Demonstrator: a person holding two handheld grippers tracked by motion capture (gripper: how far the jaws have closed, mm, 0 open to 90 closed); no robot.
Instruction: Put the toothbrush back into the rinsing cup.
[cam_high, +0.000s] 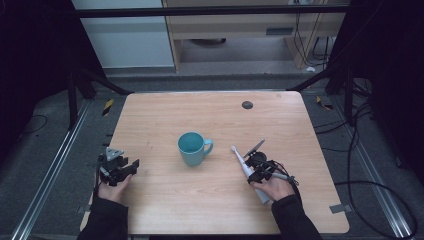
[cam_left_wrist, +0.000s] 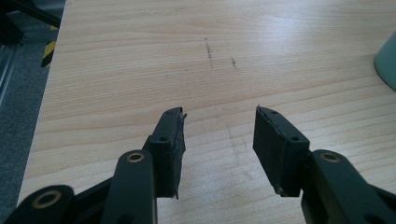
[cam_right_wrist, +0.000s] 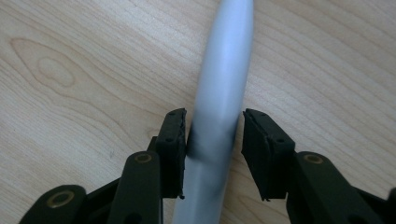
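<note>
Black jaws of the right gripper (cam_right_wrist: 212, 140) rise from the bottom of the right gripper view around the white toothbrush (cam_right_wrist: 222, 93): the left pad touches the handle, the right pad stands just off it, so the grasp isn't yet made, and I judge a one-sided squeeze could roll the round handle away. Over in the left gripper view, the left gripper (cam_left_wrist: 218, 135) hangs released above bare wood. From the high view, the toothbrush lies lower right of centre on the table (cam_high: 210, 210), right of the teal mug (cam_high: 192, 148).
</note>
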